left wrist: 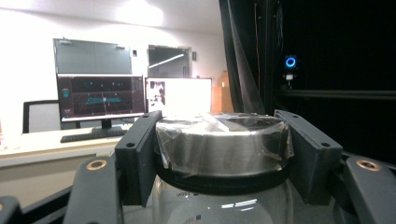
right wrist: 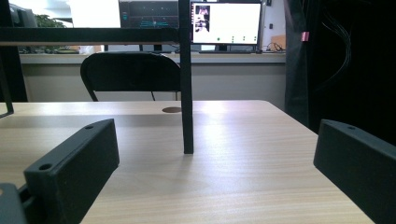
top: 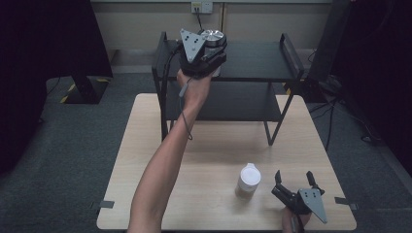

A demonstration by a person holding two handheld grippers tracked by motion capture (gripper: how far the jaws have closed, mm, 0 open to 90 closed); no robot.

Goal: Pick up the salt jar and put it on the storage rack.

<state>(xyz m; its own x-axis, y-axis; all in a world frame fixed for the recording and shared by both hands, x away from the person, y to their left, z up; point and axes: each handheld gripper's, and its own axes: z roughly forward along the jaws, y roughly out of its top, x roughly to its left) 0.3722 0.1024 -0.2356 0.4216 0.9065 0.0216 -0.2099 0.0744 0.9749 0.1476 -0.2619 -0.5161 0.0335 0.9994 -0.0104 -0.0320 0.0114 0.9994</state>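
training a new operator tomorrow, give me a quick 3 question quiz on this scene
1. True or false: the right gripper is shut on the white-capped bottle.
2. What does the left gripper hold? A) a jar with a metal lid B) a mug C) a sponge
3. Fill in: the left gripper is raised over the top shelf of the black ____.

Key
1. False: its jaws stand open, with the bottle apart from them on the table.
2. A: the jaws are clamped on the jar with a metal lid.
3. rack
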